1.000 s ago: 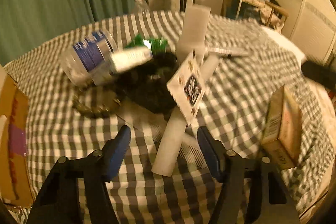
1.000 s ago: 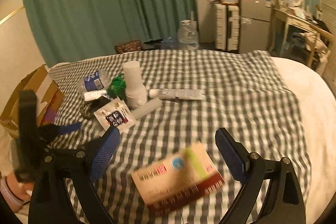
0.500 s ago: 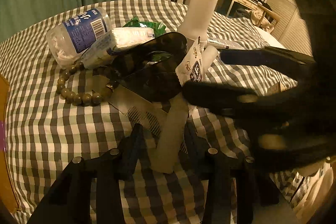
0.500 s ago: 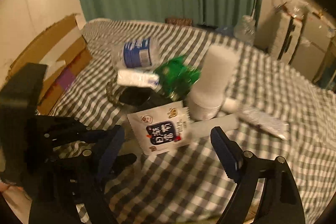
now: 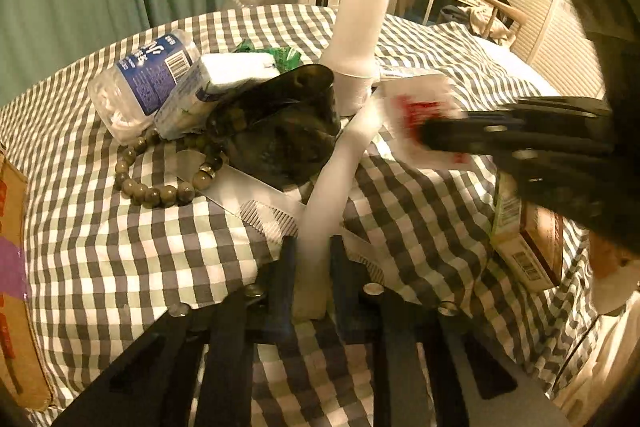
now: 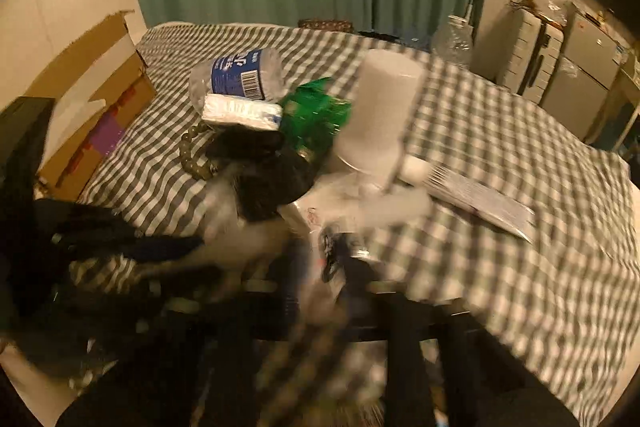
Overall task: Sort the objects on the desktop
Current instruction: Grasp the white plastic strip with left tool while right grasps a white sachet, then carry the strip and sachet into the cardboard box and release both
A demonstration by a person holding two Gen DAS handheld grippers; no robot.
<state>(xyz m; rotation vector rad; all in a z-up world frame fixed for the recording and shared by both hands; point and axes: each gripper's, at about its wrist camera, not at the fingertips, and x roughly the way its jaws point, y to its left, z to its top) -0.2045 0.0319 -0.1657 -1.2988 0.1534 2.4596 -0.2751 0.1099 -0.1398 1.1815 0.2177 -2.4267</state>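
While its jaws have just been closing, the left gripper (image 5: 310, 259) stands clamped on the near end of a long white plastic tube (image 5: 336, 183) lying across the grey-and-white checked cloth (image 5: 120, 247). Jaws of the right gripper (image 5: 430, 137) likewise just closed, pinching a white sachet with red print (image 5: 416, 107), lifted beside the tube. Behind: black pouch (image 5: 280, 139), olive bead bracelet (image 5: 160, 187), clear blue-labelled bottle (image 5: 144, 79).

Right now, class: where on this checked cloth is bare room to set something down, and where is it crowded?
Bare checked cloth lies between the bead bracelet and the cardboard box; more beyond the flat silver packet. Crowded around the tall white bottle, where bottle, packets and black bag pile together.
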